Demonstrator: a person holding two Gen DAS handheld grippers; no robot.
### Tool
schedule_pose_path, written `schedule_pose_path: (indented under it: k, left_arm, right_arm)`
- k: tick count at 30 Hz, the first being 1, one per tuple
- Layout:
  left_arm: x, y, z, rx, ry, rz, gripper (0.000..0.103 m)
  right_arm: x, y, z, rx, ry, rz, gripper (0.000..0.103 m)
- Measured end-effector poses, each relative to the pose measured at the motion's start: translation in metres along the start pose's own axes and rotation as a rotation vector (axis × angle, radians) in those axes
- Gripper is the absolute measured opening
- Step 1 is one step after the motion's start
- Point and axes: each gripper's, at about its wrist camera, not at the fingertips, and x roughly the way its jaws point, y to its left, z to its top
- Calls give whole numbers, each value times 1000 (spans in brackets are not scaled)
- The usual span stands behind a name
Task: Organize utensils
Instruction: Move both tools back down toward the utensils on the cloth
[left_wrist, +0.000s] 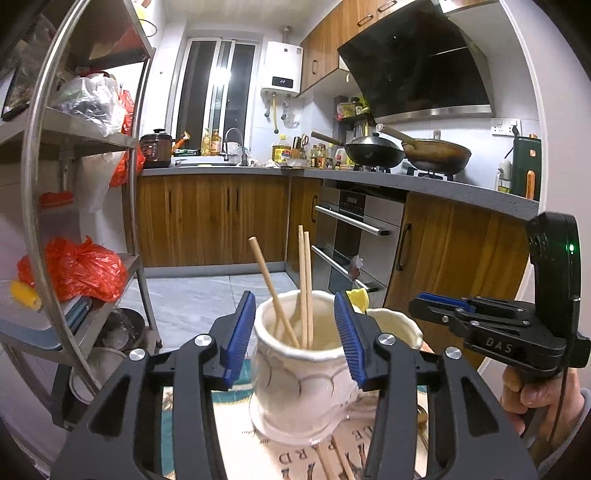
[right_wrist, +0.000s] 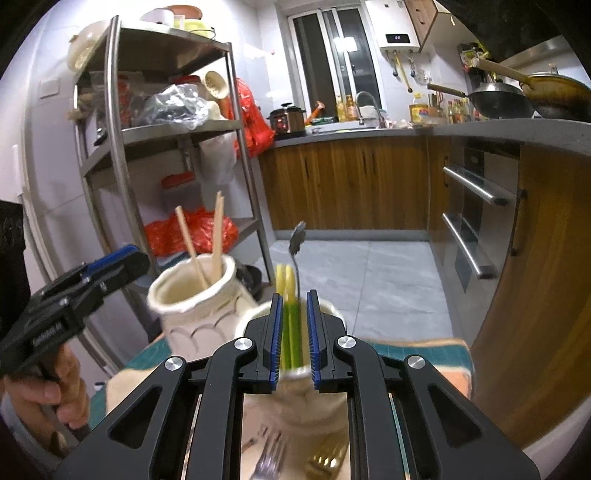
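A cream ceramic jar (left_wrist: 295, 387) stands on a printed mat and holds three wooden chopsticks (left_wrist: 304, 288). My left gripper (left_wrist: 295, 328) is open just in front of the jar's rim, and its blue pads (left_wrist: 238, 332) touch nothing. A second cream jar (right_wrist: 332, 314) to the right holds a yellow-green utensil (right_wrist: 286, 284) and a metal spoon (right_wrist: 297, 236). My right gripper (right_wrist: 291, 325) is over this jar with a narrow gap. The green handles stand between its pads without being pressed. A silver fork (right_wrist: 269, 458) and a gold fork (right_wrist: 327, 456) lie on the mat below.
More chopsticks (left_wrist: 332, 461) lie on the mat (left_wrist: 229, 424) near me. A steel shelf rack (right_wrist: 236, 122) with red bags stands to the left. Wooden cabinets (left_wrist: 207, 218), an oven (left_wrist: 351, 236) and a counter with woks (left_wrist: 373, 151) line the far side and the right.
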Motion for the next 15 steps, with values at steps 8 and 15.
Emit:
schedule_pose_path:
  k: [8,15]
  left_arm:
    - [-30,3,-37,-10,91,1,45]
    - [-8,-9,-90,4,347,-57,45]
  right_arm:
    - [-20,0,-36,18,82,-29,14]
    - [-3,-5,-83,54,285,-29,14]
